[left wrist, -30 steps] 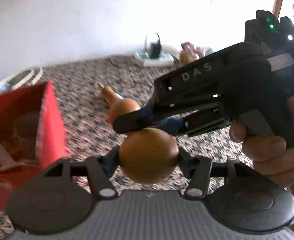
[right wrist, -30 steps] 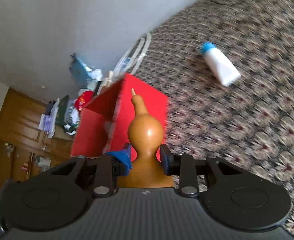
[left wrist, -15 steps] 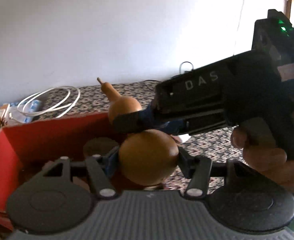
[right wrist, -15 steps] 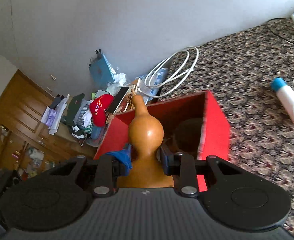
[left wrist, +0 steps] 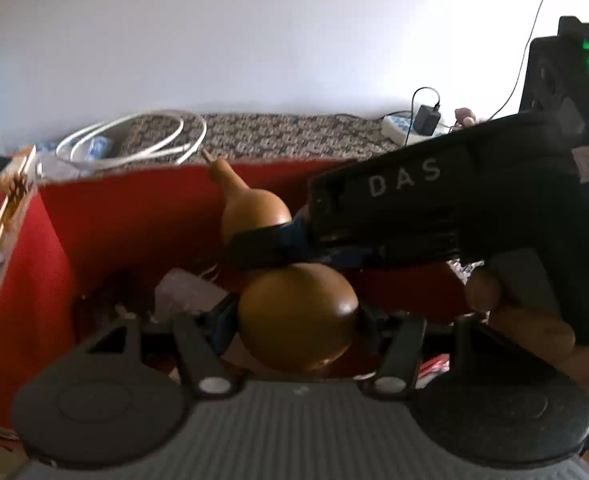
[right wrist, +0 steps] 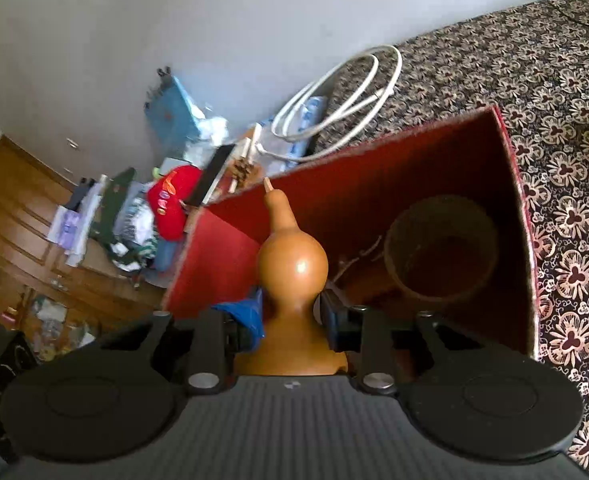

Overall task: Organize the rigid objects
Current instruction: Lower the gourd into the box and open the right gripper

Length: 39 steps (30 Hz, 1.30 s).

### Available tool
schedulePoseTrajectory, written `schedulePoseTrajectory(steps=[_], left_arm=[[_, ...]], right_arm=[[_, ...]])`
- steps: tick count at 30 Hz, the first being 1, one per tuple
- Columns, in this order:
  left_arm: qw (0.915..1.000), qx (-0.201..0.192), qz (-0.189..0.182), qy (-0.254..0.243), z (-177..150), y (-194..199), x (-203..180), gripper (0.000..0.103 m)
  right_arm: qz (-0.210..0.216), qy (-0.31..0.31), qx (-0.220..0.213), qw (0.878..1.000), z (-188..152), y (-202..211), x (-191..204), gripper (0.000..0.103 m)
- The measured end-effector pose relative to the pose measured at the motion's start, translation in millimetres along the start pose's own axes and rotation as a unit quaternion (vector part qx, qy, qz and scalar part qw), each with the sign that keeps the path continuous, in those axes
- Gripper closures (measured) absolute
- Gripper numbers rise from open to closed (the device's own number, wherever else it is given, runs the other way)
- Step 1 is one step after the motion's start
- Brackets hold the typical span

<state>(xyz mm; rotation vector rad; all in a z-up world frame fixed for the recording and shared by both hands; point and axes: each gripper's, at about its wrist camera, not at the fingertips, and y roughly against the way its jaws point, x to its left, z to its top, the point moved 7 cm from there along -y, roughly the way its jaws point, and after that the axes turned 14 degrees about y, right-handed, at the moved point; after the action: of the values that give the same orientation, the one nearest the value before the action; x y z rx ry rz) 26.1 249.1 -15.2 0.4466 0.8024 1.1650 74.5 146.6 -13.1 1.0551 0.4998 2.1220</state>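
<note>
Left wrist view: left tool (left wrist: 296,316) pinches the wide lower bulb of a brown gourd (left wrist: 298,320), one finger on each side. Right tool (left wrist: 270,246), marked "DAS", comes in from the right and clamps the gourd's narrow waist betw. the two bulbs. A hand (left wrist: 530,320) grips its handle at lower right. Gourd is held above the open top of a red box (left wrist: 34,264); stem tip points up-left, toward the box's far wall. White cable coil (left wrist: 134,140) lies on patterned carpet (left wrist: 294,140) behind the box. A charger (left wrist: 424,118) sits by the wall.

Right wrist view: right tool (right wrist: 290,320) pinches the gourd (right wrist: 292,264) at the waist; the left finger carries blue padding. Upper bulb and stem point away from the camera, over the red box (right wrist: 518,200). A round brown pot (right wrist: 442,256) sits inside the box, to the right of the gourd. Cable coil (right wrist: 346,96) and carpet (right wrist: 566,80) lie beyond the box. A wood cabinet (right wrist: 18,216) stands at left.
</note>
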Motion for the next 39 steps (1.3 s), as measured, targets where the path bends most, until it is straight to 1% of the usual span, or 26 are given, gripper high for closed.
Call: schedulePoseTrajectory(steps=[2, 5, 8, 12, 16, 19, 25, 27, 29, 30, 31, 32, 36, 39], left_arm=[[1.0, 0.004, 0.002, 0.0, -1, -7, 3, 0.044], [0.9999, 0.015, -0.003, 0.0, -1, -16, 6, 0.044], [0.9999, 0.015, -0.006, -0.004, 1, -19, 7, 0.044], [0.9997, 0.022, -0.012, -0.003, -3, -17, 8, 0.043], [0.9995, 0.029, -0.014, -0.002, -6, -16, 5, 0.043], [0.9993, 0.033, -0.015, -0.002, -6, -20, 4, 0.042], [0.999, 0.041, -0.016, -0.001, -8, -24, 2, 0.042], [0.9992, 0.036, -0.015, -0.004, -9, -22, 1, 0.042], [0.9992, 0.033, -0.023, -0.004, -8, -19, -1, 0.042], [0.9991, 0.032, -0.027, -0.005, -8, -17, -2, 0.041], [0.999, 0.031, -0.031, -0.008, -8, -15, -5, 0.037], [0.999, 0.029, -0.032, -0.013, -9, -13, -7, 0.036], [0.9993, 0.023, -0.021, -0.022, -9, -10, -13, 0.036], [0.9993, 0.027, -0.013, -0.021, -8, -10, -16, 0.036]], right_arm=[[-0.015, 0.006, 0.003, 1.0, -2, -4, -1, 0.089], [-0.052, 0.017, 0.008, 0.998, -4, -9, -5, 0.088], [-0.074, 0.017, 0.002, 0.997, -5, -9, -11, 0.086], [-0.07, 0.001, -0.011, 0.997, -4, -3, -17, 0.086], [-0.065, -0.001, -0.021, 0.998, -3, 2, -17, 0.086], [-0.069, -0.007, -0.027, 0.997, -4, 6, -20, 0.087], [-0.07, 0.003, -0.034, 0.997, -7, 15, -15, 0.087], [-0.069, 0.0, -0.042, 0.997, -8, 22, -16, 0.087], [-0.065, -0.005, -0.049, 0.997, -8, 29, -17, 0.087], [-0.064, -0.009, -0.052, 0.997, -8, 33, -17, 0.088], [-0.064, -0.012, -0.056, 0.996, -8, 35, -18, 0.088], [-0.063, -0.014, -0.059, 0.996, -8, 38, -18, 0.088], [-0.071, -0.015, -0.069, 0.995, -10, 49, -18, 0.086], [-0.08, -0.016, -0.073, 0.994, -15, 55, -21, 0.086]])
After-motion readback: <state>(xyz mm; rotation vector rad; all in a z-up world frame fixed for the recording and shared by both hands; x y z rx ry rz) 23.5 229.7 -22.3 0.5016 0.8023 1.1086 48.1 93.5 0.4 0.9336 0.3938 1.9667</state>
